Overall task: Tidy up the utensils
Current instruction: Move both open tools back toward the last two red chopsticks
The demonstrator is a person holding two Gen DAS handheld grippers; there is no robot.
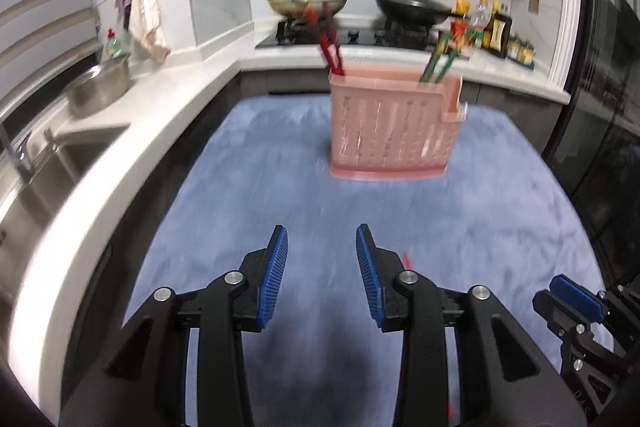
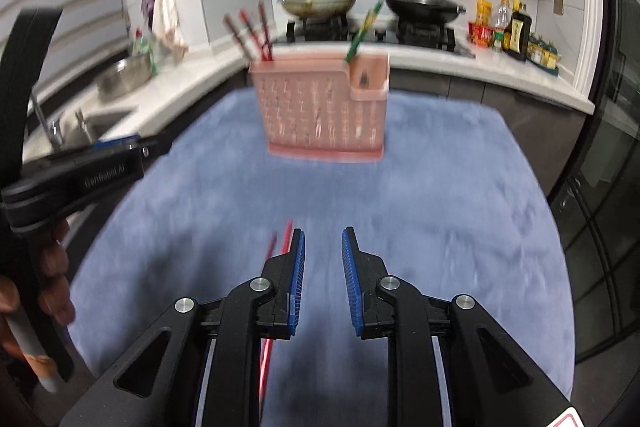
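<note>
Step in hand — fetching the next utensil. Pink rack (image 1: 394, 125) stands upright on the blue-clothed desk (image 1: 280, 147); red chopsticks (image 1: 330, 47) fill its left end, green chopsticks (image 1: 440, 61) its right. One loose red chopstick (image 2: 285, 239) lies on the cloth, well short of the rack, just left of the right gripper (image 2: 323, 247).

Left gripper (image 1: 322, 247): jaws partly spread, empty. Right gripper: jaws narrowly parted, nothing between them — the chopstick sits outside the left pad.

Next move, as I judge it: shift the right jaws over the chopstick, pinch, then carry it to the rack's red end.
</note>
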